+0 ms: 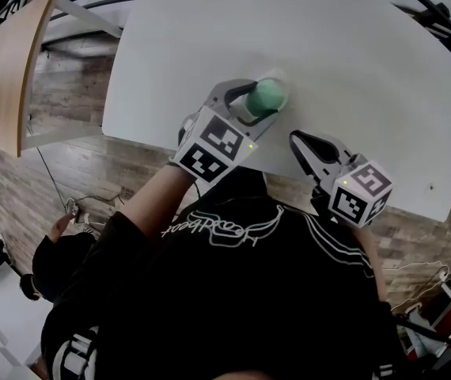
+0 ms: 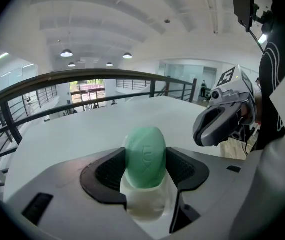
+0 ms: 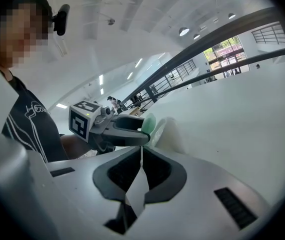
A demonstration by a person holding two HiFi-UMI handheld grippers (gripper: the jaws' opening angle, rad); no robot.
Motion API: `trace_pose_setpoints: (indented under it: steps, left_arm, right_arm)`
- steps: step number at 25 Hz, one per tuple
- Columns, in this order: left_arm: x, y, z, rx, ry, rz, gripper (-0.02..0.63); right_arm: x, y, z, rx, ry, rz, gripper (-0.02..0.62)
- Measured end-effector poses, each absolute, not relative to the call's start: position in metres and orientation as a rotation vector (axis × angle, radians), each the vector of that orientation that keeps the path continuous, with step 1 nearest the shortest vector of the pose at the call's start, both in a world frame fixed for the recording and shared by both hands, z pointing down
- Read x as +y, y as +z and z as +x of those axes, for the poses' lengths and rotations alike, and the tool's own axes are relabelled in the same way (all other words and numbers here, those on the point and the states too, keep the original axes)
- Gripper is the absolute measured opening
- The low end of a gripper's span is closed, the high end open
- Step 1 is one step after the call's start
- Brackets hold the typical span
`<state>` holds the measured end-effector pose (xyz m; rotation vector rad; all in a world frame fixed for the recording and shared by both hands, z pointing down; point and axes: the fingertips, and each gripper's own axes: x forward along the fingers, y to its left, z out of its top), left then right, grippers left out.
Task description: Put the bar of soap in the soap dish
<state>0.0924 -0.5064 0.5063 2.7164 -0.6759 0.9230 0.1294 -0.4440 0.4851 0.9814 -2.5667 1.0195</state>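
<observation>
A green oval soap (image 2: 145, 156) stands on end between the jaws of the left gripper (image 1: 262, 101), which are clenched on its 2 flat sides. A stamped logo faces the left gripper view. The soap's lower end dips into a white dish (image 2: 142, 199) right below it. Whether the soap rests on the dish floor cannot be told. From the head view, soap and dish sit on a white counter (image 1: 352, 46), near its front edge and a little left of centre.

The right gripper (image 1: 297, 140) hovers just to the right of the soap, close to the counter's front edge and apart from the dish. In the right gripper view its jaws are pressed together with nothing between them. That view looks across at the left gripper side-on, with the green soap and pale dish at its tip.

Each gripper carries a cube with black and white square markers, the left cube (image 1: 214, 149) and the right cube (image 1: 360, 190). The person wears a black top (image 1: 233, 283) with white line print. A wood-look floor (image 1: 67, 93) shows beside the counter, and a dark curved railing (image 2: 42, 86) runs behind it.
</observation>
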Motion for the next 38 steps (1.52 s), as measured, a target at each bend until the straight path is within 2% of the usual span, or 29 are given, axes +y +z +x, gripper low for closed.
trace_pose_setpoints:
  steps: [38]
  left_arm:
    - [-0.506,0.529,0.093,-0.665,1.05,2.649,0.256]
  right_arm:
    - [-0.433,0.491,0.136,-2.564,1.048,0.984,0.02]
